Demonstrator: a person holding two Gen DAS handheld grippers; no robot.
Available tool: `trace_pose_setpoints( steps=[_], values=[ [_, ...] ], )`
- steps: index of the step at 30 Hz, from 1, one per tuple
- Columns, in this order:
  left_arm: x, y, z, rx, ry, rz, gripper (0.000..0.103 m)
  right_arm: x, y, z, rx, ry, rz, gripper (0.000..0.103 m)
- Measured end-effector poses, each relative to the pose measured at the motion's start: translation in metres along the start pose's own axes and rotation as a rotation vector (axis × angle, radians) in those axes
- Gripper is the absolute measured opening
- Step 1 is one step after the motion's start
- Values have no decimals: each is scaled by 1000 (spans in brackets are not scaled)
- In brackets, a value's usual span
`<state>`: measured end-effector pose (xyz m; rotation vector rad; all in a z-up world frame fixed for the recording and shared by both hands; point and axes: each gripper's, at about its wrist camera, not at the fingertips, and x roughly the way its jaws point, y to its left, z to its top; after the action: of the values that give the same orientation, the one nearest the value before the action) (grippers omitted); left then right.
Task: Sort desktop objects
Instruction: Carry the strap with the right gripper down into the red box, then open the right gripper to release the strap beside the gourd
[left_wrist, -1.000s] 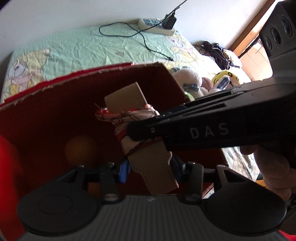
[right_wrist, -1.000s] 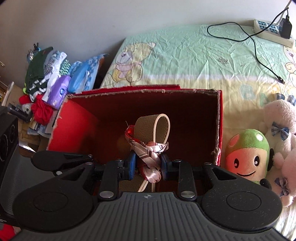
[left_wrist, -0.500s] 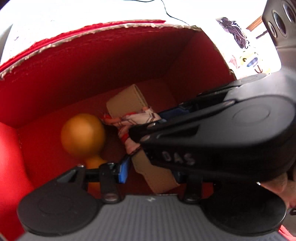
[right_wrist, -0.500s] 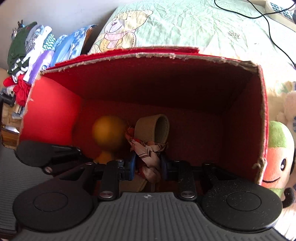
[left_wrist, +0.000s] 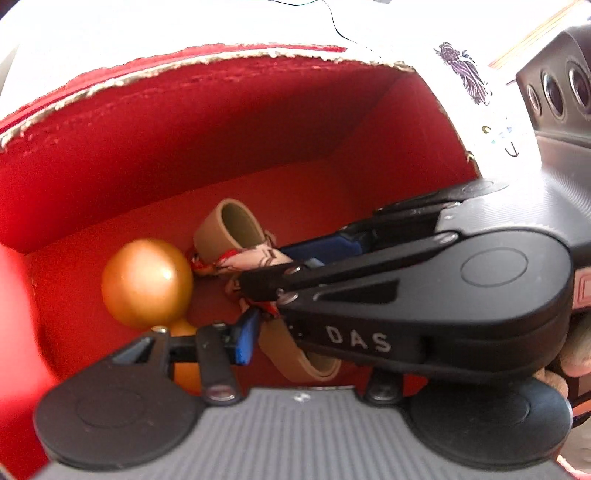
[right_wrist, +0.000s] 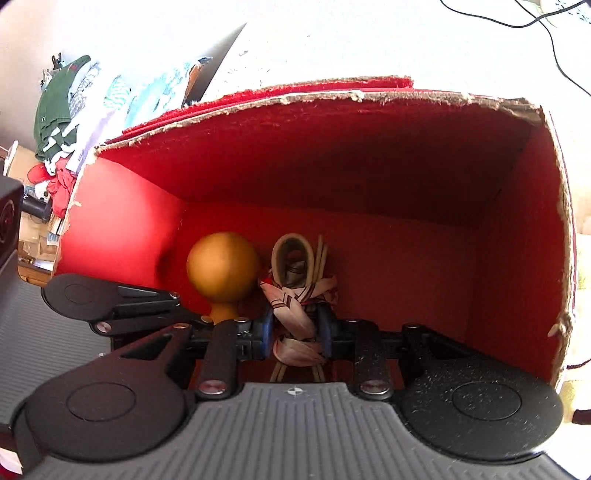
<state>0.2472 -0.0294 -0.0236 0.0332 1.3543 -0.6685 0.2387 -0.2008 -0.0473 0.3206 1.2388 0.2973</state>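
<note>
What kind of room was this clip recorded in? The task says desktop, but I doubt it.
Probably a bedroom, not a desk. The red box sits on a pale, overexposed surface with a black cable trailing across it, and folded clothes are piled beside it.

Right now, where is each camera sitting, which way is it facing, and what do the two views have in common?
Left wrist: sits on the left gripper, looks down into the red box; its own blue-padded fingers show, with the right gripper crossing in front and part of a hand at the edge.
Right wrist: sits on the right gripper, looks into the same box; its fingers clamp the scarf-tied strap, and the left gripper shows at left.
Shared: box, strap bundle, golden ball.
</note>
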Motion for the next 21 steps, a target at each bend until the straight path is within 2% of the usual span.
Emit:
trace_pose_setpoints(
  steps=[5, 11, 13, 17, 18, 21],
  values=[
    [-6, 1, -2, 1, -27, -7, 52, -13, -3, -6, 4, -81, 65, 28],
    [-25, 6, -4, 23, -93, -5, 53, -27, -4, -13, 13, -181, 27, 21],
    [-33, 7, -7, 29, -112, 0, 53, -27, -5, -12, 18, -201, -3, 15],
    [-47, 16, -10, 54, -116, 56, 50, -34, -1, -2, 2, -204, -116, 11],
    [-47, 14, -10, 59, -112, 68, 48, -37, -3, -1, -13, -188, -143, 7],
    [-50, 18, -11, 70, -109, 121, 45, -30, 1, 4, -68, -120, -211, 8]
  ],
)
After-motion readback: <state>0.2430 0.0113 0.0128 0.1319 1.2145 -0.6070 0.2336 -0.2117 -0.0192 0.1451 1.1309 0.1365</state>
